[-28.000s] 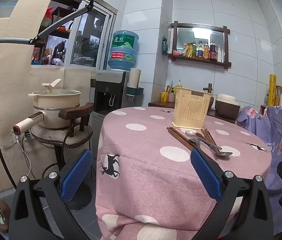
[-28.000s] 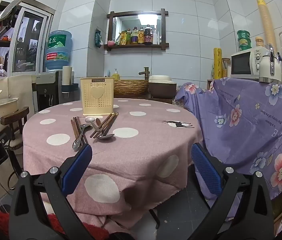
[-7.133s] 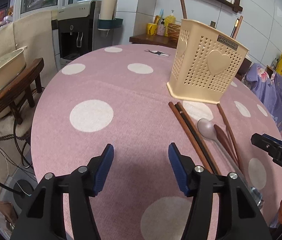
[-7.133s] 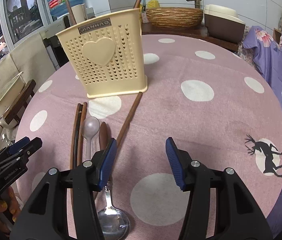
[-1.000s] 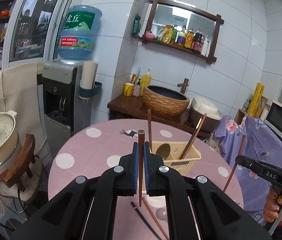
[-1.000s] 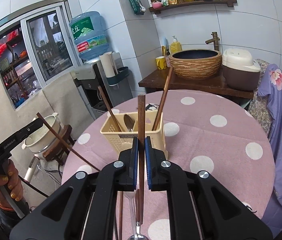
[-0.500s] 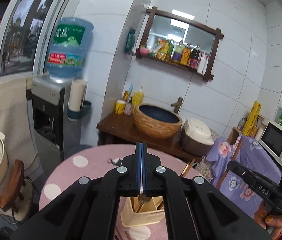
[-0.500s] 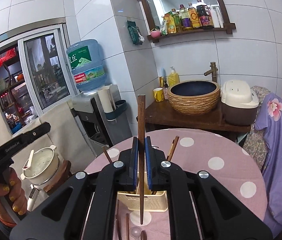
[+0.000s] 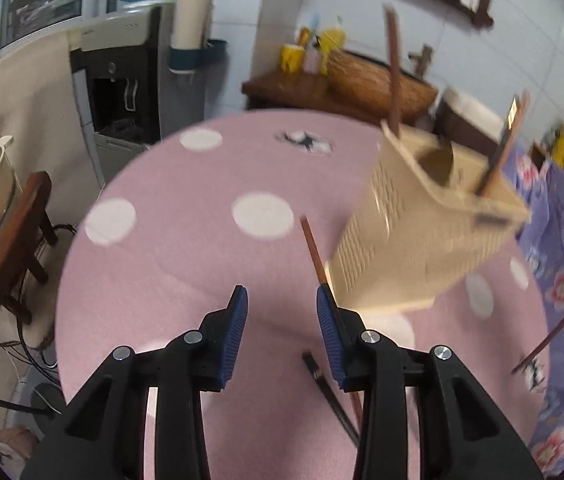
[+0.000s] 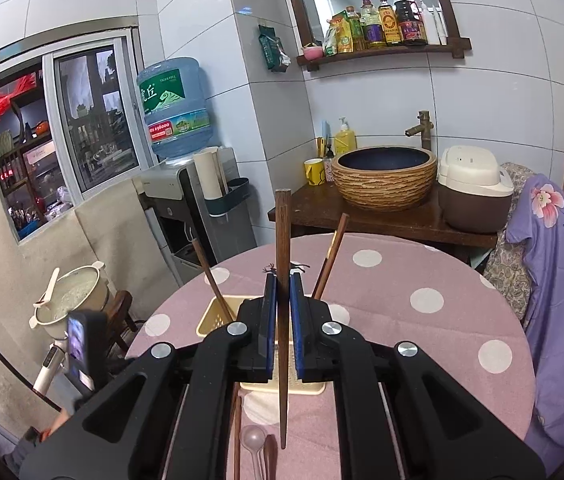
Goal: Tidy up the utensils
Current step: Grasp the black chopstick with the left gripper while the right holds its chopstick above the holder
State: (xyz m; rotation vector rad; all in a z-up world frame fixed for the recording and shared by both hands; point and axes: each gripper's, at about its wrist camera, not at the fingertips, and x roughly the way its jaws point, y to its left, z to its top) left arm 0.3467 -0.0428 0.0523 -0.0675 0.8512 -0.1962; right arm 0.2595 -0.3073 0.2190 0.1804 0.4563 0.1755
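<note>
Pink dotted tablecloth (image 10: 422,280) below, my right gripper (image 10: 280,320) pinches a chopstick (image 10: 282,280) upright above the holder (image 10: 217,320); poorly aimed, it could glance off the rim, while my left gripper (image 9: 282,320) hangs open.

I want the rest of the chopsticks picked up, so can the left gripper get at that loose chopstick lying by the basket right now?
Probably yes. The left gripper is open and empty, and the loose chopstick lies bare on the tablecloth just ahead, though the basket crowds its right side.
</note>
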